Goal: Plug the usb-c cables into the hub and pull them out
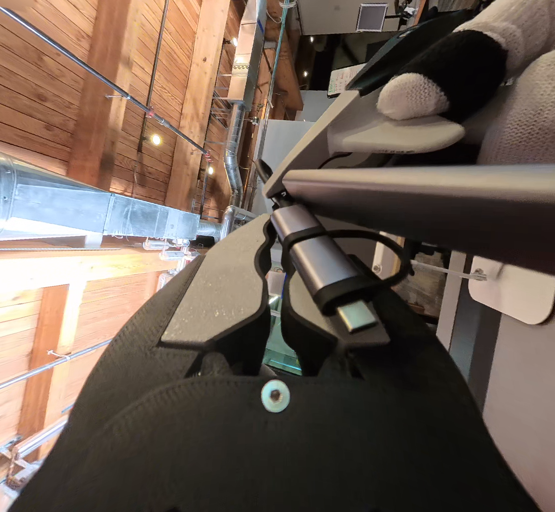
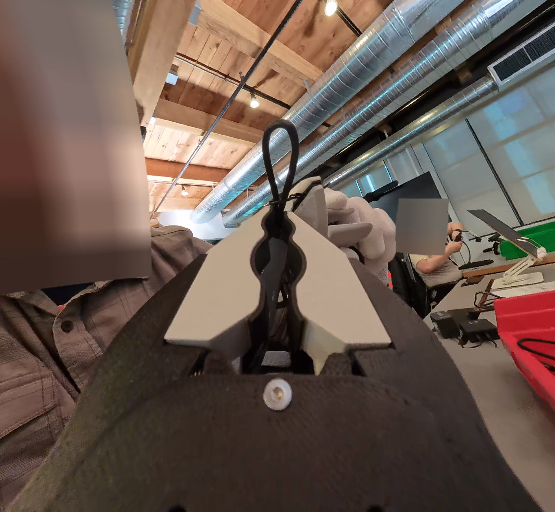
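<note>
My right gripper (image 2: pixel 277 218) is shut on the hub (image 2: pixel 274 263), a thin dark bar seen edge-on between its jaws. A tied black cable loop (image 2: pixel 279 161) sticks out past the fingertips. In the left wrist view the hub (image 1: pixel 420 191) is a long grey metal bar, with a right gripper finger (image 1: pixel 390 134) and a gloved hand (image 1: pixel 495 32) above it. A grey usb-c plug (image 1: pixel 318 260) with a black tether lies across one finger of my left gripper (image 1: pixel 271 227), bare tip toward the camera. The left jaws are almost together, with nothing visible between them.
Both grippers are raised and point toward the wooden ceiling and metal ducts. A person in a plaid shirt (image 2: pixel 45 347) stands close on the left. A grey table (image 2: pixel 480 377) at right carries a red bin (image 2: pixel 525 332) and black boxes (image 2: pixel 462 326). Another person (image 2: pixel 429 263) sits behind it. My left and right fingertips are right by each other.
</note>
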